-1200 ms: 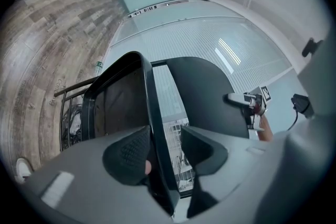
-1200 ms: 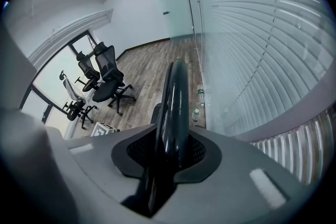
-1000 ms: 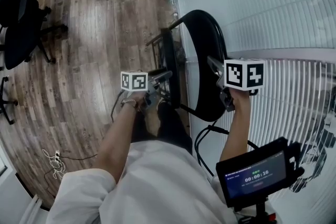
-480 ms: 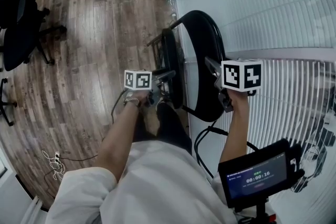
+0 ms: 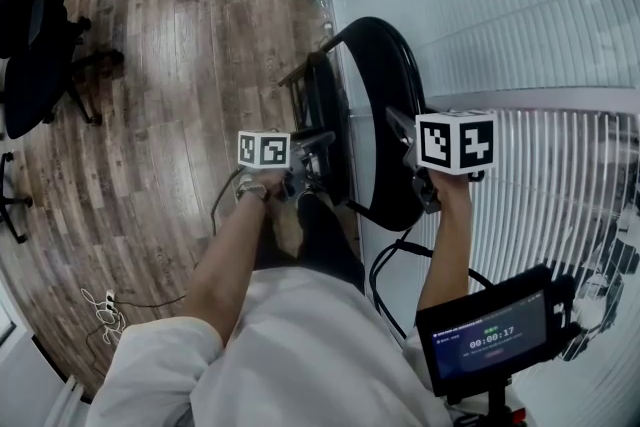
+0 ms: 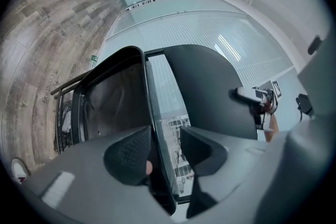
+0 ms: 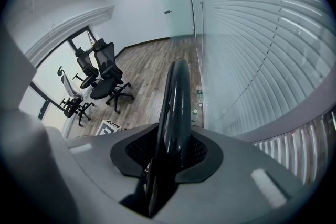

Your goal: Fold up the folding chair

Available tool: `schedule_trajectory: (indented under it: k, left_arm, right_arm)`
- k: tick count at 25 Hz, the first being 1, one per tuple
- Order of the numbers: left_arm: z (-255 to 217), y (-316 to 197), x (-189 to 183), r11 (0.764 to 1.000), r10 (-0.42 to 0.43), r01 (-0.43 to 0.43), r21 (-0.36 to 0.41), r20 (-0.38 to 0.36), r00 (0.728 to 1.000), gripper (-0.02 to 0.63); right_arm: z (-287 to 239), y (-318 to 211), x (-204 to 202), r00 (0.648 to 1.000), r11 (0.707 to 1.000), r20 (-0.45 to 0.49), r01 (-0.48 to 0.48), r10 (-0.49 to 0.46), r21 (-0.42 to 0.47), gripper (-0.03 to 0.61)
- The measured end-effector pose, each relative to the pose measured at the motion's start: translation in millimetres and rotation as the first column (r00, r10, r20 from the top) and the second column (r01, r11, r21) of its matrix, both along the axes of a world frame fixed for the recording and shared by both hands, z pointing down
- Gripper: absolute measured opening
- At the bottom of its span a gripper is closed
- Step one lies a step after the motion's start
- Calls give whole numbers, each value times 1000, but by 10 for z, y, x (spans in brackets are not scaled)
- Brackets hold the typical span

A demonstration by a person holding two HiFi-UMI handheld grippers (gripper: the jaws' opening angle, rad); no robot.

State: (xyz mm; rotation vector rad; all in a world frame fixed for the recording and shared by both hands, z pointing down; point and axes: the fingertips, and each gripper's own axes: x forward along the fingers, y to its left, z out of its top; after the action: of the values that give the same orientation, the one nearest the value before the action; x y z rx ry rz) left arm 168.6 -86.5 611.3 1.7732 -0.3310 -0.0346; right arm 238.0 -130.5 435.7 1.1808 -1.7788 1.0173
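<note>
Jaws of the right gripper (image 7: pixel 176 150) are clamped on the rounded black edge of the folding chair (image 7: pixel 176 97). Those of the left gripper (image 6: pixel 165 140) stand apart around its thin frame tube. It stands near the person, beside the glass wall (image 5: pixel 480 5) on the right. Only the head view shows the screen (image 5: pixel 488 335), reading 00:00:17.

You are holding both forearms out ahead of you. Your left gripper (image 6: pixel 164 141) is pointing nearly level, its fingers (image 6: pixel 128 152) standing apart around an edge of the chair (image 6: pixel 210 86). Your right gripper (image 7: pixel 176 152) is tilting steeply down, its fingers (image 7: pixel 202 150) pinching the chair's rim.
</note>
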Motion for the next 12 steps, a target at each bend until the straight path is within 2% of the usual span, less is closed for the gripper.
schedule_trajectory:
  k: [12]
  left_arm:
    - [11, -12, 86, 1000, 17, -17, -23, -15, 1000, 153]
  right_arm:
    - [-14, 20, -72, 1000, 1000, -11, 7, -7, -1, 86]
